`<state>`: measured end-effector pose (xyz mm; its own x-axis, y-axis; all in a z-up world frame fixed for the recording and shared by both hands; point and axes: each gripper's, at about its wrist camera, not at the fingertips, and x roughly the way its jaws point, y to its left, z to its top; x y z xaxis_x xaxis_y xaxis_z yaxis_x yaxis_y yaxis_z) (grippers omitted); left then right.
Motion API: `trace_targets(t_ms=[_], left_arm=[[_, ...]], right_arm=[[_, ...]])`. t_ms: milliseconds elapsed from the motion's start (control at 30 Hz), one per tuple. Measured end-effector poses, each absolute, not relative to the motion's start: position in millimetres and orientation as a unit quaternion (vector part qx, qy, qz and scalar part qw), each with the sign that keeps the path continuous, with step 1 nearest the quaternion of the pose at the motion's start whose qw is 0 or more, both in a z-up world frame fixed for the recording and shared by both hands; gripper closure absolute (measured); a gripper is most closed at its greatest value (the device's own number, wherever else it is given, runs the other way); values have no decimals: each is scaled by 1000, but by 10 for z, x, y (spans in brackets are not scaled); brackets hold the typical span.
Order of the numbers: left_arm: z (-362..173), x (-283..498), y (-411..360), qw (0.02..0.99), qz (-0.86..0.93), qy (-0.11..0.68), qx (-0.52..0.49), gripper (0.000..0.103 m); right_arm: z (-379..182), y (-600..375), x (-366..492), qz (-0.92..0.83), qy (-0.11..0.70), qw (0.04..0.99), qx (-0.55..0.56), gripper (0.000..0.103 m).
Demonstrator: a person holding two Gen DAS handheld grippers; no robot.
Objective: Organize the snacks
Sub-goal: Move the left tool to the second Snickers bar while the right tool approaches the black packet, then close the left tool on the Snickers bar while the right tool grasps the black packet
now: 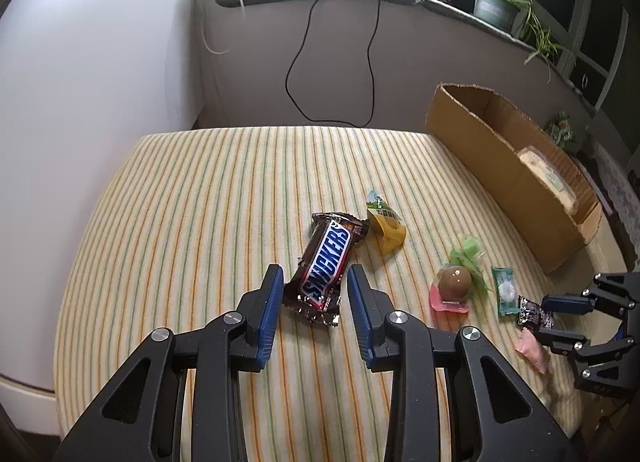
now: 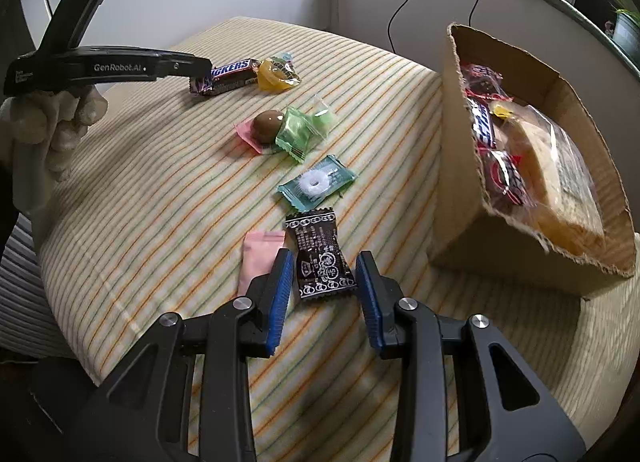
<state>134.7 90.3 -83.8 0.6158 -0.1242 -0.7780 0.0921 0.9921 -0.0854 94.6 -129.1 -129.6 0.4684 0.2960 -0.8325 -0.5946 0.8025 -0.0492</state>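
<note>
A Snickers bar lies on the striped cloth, its near end between the open fingers of my left gripper. It also shows in the right wrist view, with the left gripper's tip beside it. My right gripper is open around a dark brown candy packet, also seen in the left wrist view by the right gripper. A cardboard box at the right holds several snacks.
Loose on the cloth: a yellow jelly cup, a brown ball on a pink wrapper, a green candy, a teal mint packet, a pink packet. Wall, cables and plants stand behind.
</note>
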Motion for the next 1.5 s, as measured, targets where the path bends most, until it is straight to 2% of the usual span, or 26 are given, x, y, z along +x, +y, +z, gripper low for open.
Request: trace_targets(t_ms=[533, 633, 767, 1500], left_arm=[[-1041, 1576, 792, 888, -67, 454, 11, 71], [-1062, 1591, 794, 889, -67, 453, 6, 72], [-1070, 1565, 782, 890, -64, 451, 6, 76], [-791, 1355, 763, 904, -66, 422, -16, 76]], right_arm=[[-1338, -1136, 1088, 279, 442, 836, -168, 69], [-1342, -1130, 1101, 285, 443, 834, -163, 74], [-1343, -1129, 1108, 286, 442, 834, -164, 76], [-1064, -1355, 967, 295, 417, 850, -129, 78]])
